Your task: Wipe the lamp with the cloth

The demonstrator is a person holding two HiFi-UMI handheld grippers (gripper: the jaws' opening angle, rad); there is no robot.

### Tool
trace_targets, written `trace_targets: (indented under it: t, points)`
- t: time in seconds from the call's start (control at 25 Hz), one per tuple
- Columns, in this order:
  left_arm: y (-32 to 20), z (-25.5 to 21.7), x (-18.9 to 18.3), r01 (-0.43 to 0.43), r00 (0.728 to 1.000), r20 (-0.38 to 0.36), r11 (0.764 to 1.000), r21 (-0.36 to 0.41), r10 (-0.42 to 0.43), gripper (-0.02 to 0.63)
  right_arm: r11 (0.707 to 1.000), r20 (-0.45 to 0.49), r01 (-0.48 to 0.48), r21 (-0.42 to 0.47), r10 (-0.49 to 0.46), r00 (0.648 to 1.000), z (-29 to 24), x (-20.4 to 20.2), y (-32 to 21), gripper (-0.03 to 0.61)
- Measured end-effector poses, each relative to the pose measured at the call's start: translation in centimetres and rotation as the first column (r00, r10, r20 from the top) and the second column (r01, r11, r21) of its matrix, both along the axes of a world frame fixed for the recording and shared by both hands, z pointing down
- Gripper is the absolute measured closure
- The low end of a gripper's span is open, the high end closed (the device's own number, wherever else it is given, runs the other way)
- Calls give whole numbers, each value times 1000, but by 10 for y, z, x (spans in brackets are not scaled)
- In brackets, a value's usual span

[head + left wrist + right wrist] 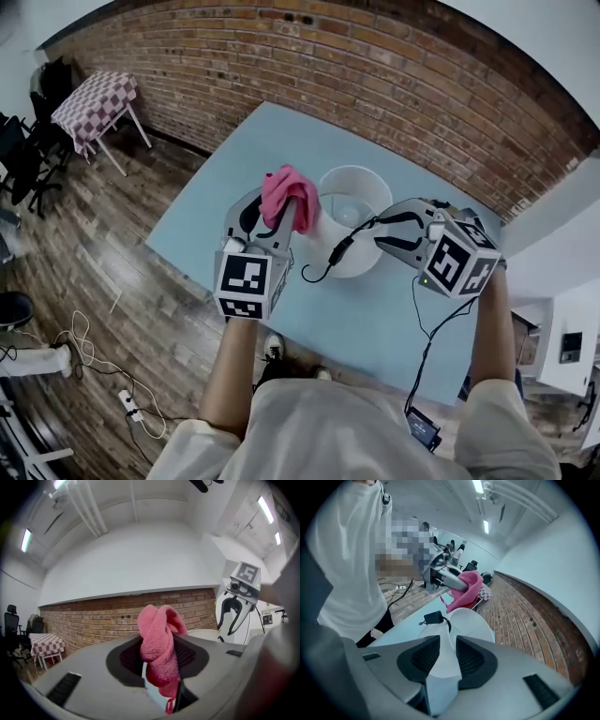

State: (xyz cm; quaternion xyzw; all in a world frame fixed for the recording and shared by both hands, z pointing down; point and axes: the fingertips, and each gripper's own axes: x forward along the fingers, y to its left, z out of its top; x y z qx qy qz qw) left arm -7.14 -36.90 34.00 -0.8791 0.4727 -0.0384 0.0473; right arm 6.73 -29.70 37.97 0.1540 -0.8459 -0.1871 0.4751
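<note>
left gripper (277,210) fingers pinch the pink cloth (287,191), held up just beside the white lamp (375,187) on the table (375,328); right gripper (386,231) fingers are spread, gripping nothing, at the shade's other side. risk imo: lamp isn't steadied, so a hard wipe could tip or slide it, & the cloth may snag the cord (330,260) lying against the shade. only container-ish thing is the open-top shade, w/ a bulb (348,216) inside.

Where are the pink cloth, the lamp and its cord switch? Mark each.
pink cloth (286,192), head view, bunched upper fold.
lamp (366,258), head view, shade's near outer wall.
cord switch (339,249), head view, black body's middle.
</note>
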Motion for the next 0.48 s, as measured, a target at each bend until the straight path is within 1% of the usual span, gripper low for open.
trace_targets:
  t: [0.08,0.16,0.28,0.48]
  points:
    - [4,-10,8,-13,1000,-1,1000,26,13,453,1000,-56,9,1,-9,998,8,0,-1,449]
    - [5,-12,17,-21,1000,18,999,26,21,453,1000,-95,13,0,-13,995,13,1,-5,449]
    - [2,-6,25,-19,998,54,1000,8,19,453,1000,-108,17,-4,-17,994,17,1,-9,449]
    - [3,6,33,-28,997,67,999,-19,29,453,1000,-111,24,-15,-25,994,17,-1,-8,451]
